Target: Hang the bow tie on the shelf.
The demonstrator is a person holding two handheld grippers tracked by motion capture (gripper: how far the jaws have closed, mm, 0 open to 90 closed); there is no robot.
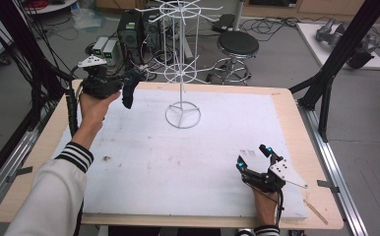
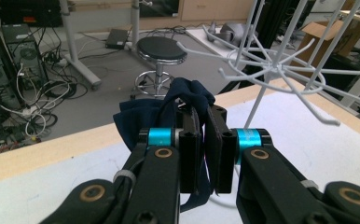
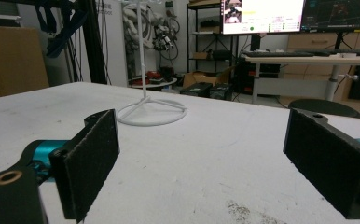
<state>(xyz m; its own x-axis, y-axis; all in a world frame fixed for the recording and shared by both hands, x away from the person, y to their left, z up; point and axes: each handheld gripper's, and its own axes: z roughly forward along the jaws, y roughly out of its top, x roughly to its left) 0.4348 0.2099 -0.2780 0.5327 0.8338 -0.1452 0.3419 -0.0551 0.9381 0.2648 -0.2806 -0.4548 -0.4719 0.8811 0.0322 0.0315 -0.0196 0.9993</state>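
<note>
- The dark navy cloth (image 2: 187, 100), crumpled and folded, hangs pinched in the left gripper (image 2: 205, 156) at the table's far left, near the white wire rack (image 1: 182, 64).
- The right gripper (image 1: 255, 158) rests near right, jaws spread.

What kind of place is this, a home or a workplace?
Most likely a workplace, a lab or workshop. Computer towers and loose cables sit on the floor, a monitor shows camera feeds, and the table stands inside a black metal frame.

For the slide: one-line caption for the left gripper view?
Left claw clamps a dark blue cloth near the white wire hanging rack.
</note>
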